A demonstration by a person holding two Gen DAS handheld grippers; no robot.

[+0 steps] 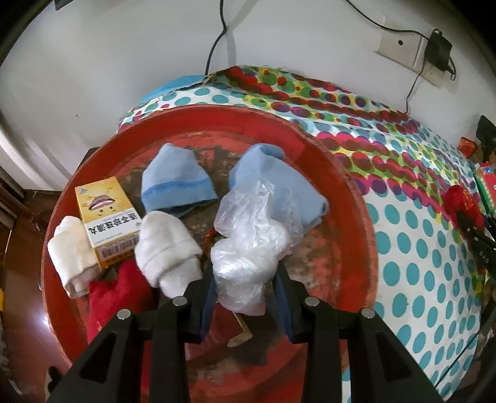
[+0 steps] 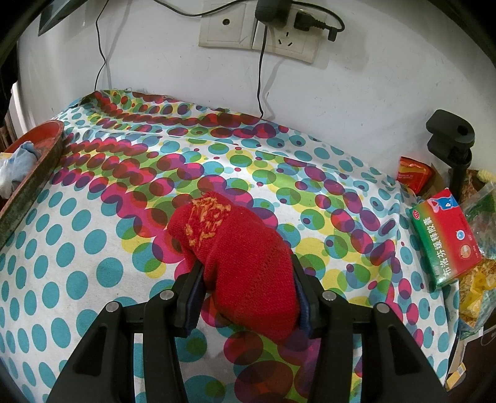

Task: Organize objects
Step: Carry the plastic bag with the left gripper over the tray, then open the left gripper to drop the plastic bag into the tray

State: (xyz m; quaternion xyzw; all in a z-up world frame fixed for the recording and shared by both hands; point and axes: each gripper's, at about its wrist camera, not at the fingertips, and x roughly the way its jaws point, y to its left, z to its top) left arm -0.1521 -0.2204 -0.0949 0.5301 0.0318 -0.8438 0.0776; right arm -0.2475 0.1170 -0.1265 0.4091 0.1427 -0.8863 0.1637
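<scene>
Nearest in the left wrist view, the left gripper (image 1: pixel 245 279) had its fingers closed on one crumpled clear plastic bag (image 1: pixel 251 241), held over the red basin (image 1: pixel 356 217). In the basin I counted two white socks, one (image 1: pixel 166 251) at the gripper's ten o'clock and another (image 1: pixel 73 257) further out at nine, plus one red cloth (image 1: pixel 117 291) low at nine o'clock. Beyond lay one yellow box (image 1: pixel 105 214) between the white socks, then two blue socks: one (image 1: pixel 176 179) at eleven o'clock, the other (image 1: pixel 279 183) at one o'clock, partly under the bag.

The right gripper (image 2: pixel 248 288) had its fingers pressed narrowly against one red knitted sock (image 2: pixel 245 263) (orange stitching at its far end), which rested on the dotted tablecloth (image 2: pixel 93 248). At three o'clock lay one green and red box (image 2: pixel 443 241), and past it one red packet (image 2: pixel 414 176). The basin's rim showed at ten o'clock.

The cloth covered a table against a white wall (image 2: pixel 356 93), which carried two socket plates (image 2: pixel 257 31) with one black adapter (image 2: pixel 272 11) plugged in.
</scene>
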